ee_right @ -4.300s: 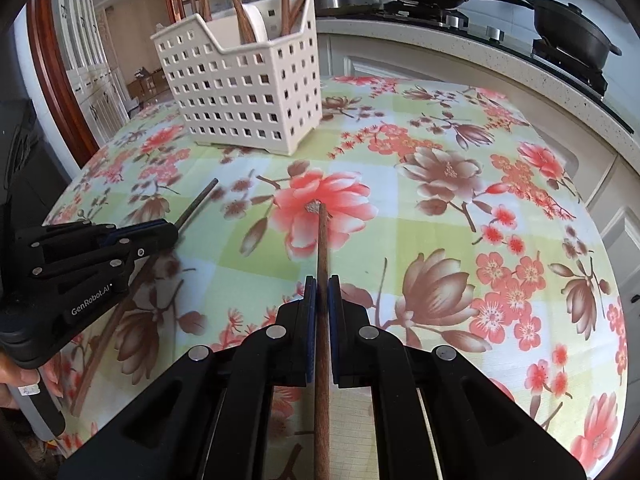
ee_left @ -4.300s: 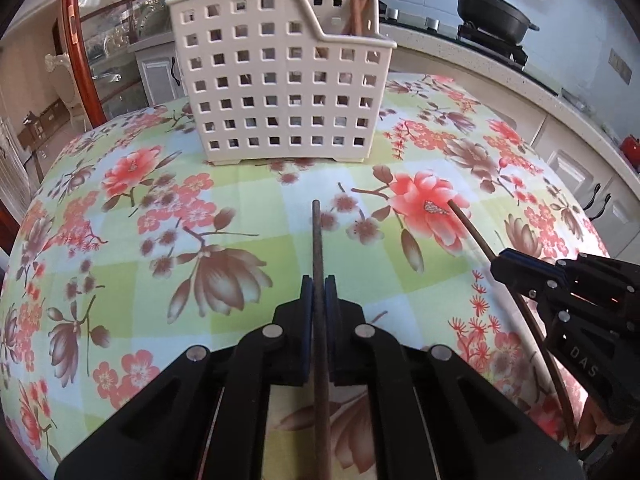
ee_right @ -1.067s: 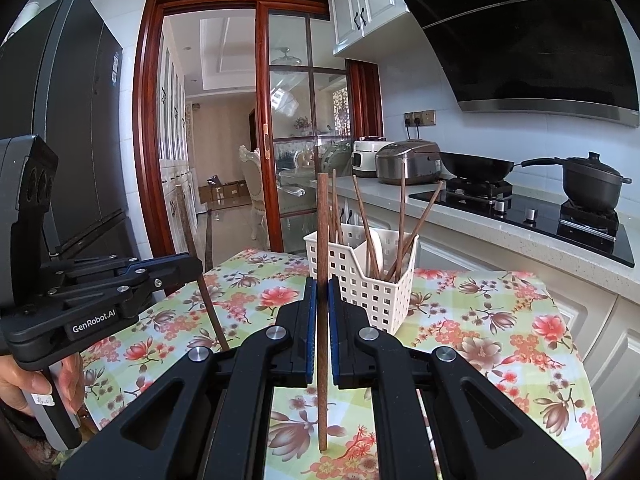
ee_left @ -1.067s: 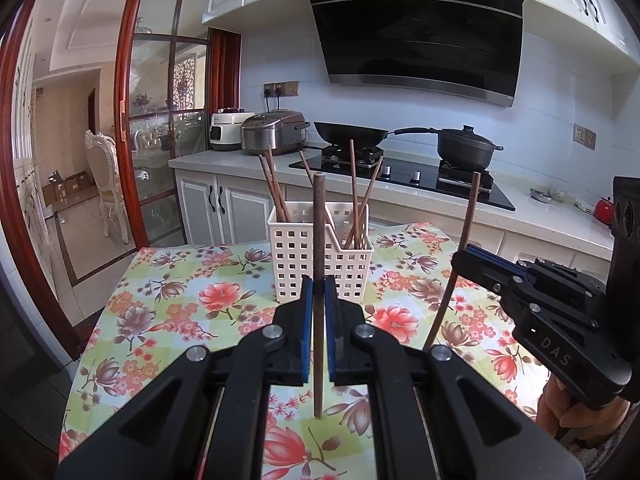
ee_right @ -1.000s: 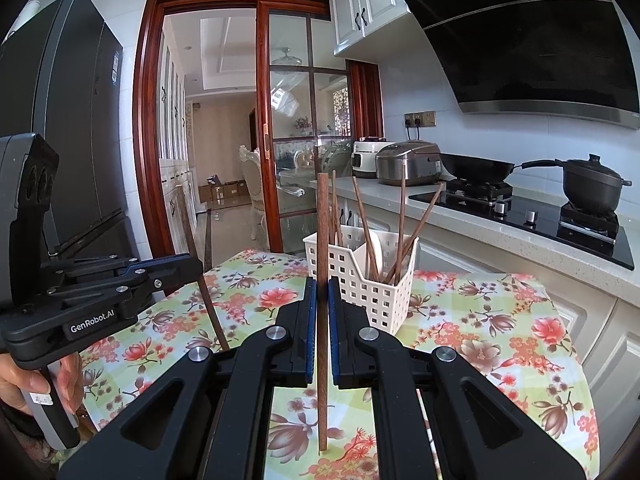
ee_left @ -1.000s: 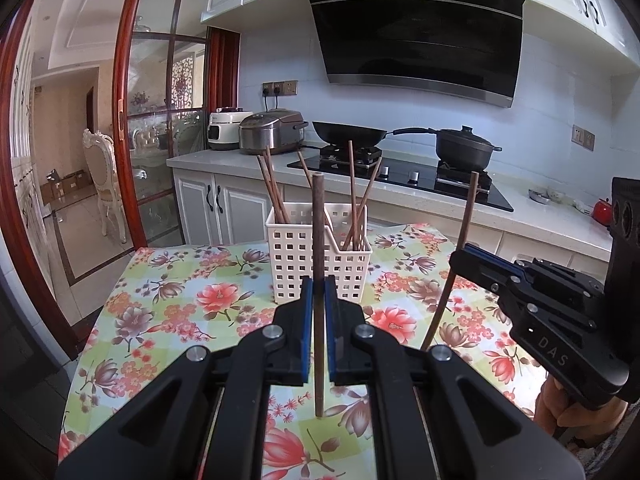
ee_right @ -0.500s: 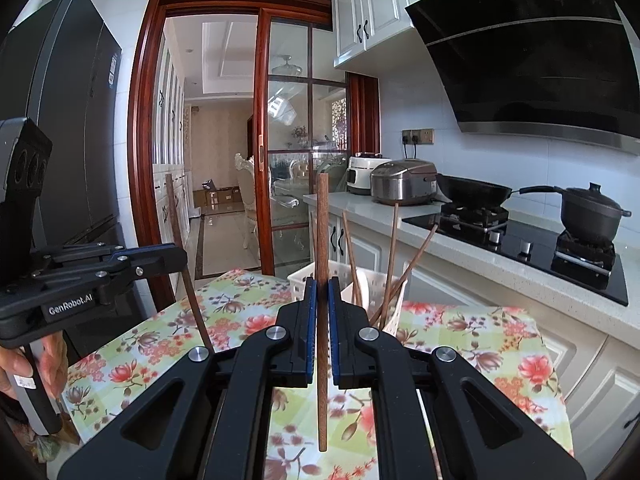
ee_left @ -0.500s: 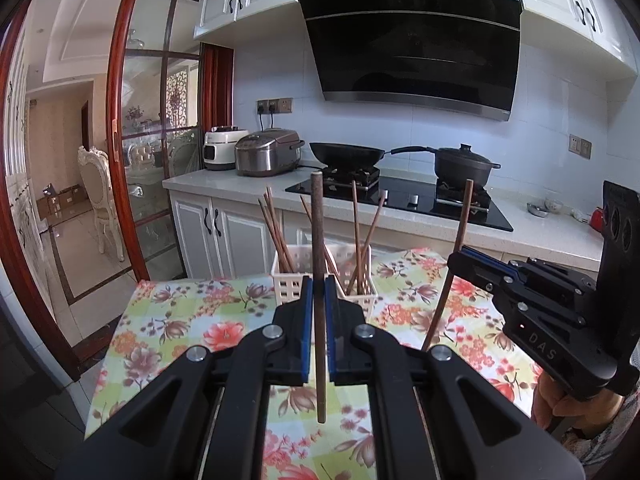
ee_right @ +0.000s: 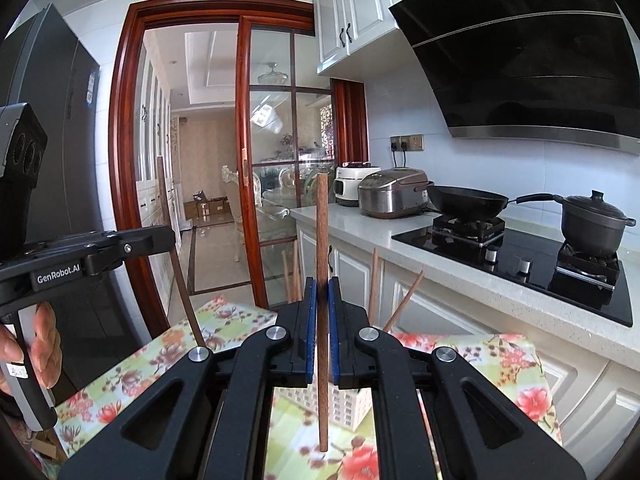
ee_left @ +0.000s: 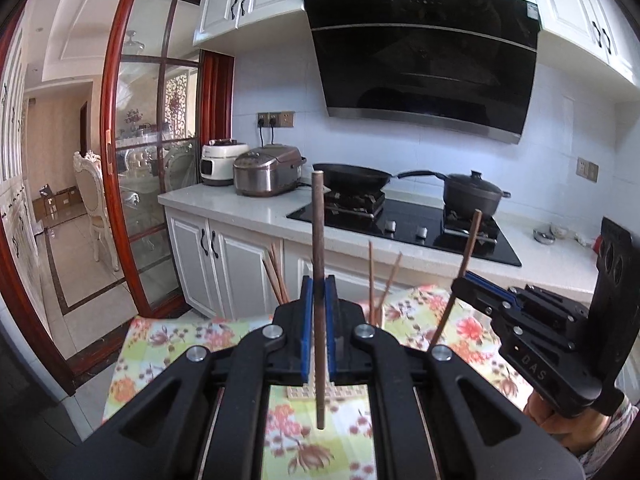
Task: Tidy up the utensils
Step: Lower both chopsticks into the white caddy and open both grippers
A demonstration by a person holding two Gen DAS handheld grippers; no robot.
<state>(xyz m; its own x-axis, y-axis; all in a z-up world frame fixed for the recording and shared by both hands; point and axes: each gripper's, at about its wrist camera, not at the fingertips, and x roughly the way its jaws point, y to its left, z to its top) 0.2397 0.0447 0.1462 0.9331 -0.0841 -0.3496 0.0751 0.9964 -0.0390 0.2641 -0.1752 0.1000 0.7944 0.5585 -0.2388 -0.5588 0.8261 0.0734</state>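
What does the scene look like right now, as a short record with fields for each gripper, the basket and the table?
left gripper: shut on a chopstick, held upright
right gripper: shut on another chopstick, held upright
basket: white, below the grippers, more chopsticks standing in it
table: floral cloth
background: stove with frying pan and pot

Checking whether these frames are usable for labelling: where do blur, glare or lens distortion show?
Left wrist view: the floral tablecloth is motion-blurred, cabinets bow at the edges. Right wrist view: the white basket is smeared, the glass door catches glare, the door frame curves; the gripped chopstick stays sharp.
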